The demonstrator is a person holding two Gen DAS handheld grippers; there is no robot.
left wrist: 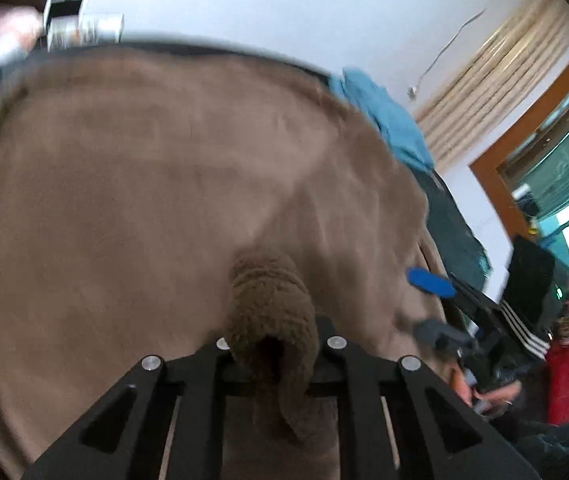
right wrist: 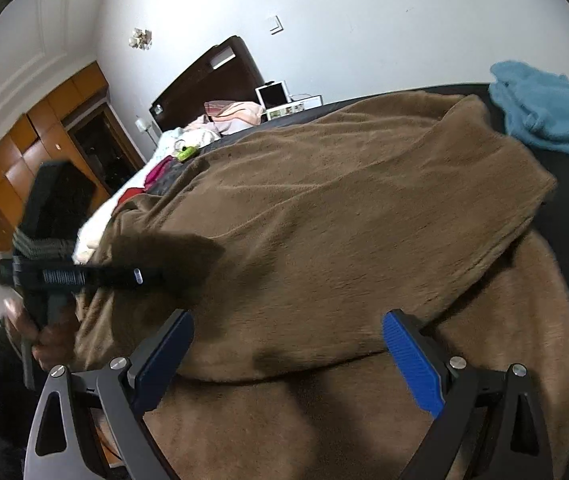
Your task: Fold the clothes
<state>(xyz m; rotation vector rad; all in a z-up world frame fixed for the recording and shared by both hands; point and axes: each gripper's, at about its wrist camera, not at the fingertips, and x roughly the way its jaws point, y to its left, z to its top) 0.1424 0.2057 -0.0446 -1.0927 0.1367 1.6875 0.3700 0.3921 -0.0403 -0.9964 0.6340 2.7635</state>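
Left tool (left wrist: 272,344) pinches a bunched fold of brown fleece garment (left wrist: 144,200); right tool (right wrist: 288,356), spread wide, hovers over its folded edge at lower centre.

The left gripper (left wrist: 272,344) is clamped tight on a bunched fold of cloth, while the right gripper (right wrist: 288,356) hangs with its blue-padded fingers (right wrist: 412,364) spread wide apart, gripping nothing.

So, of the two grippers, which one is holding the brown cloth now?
The left gripper: its fingers are shut on a bunched piece of the brown cloth. The right gripper is open, its blue fingers spread and empty above the cloth.
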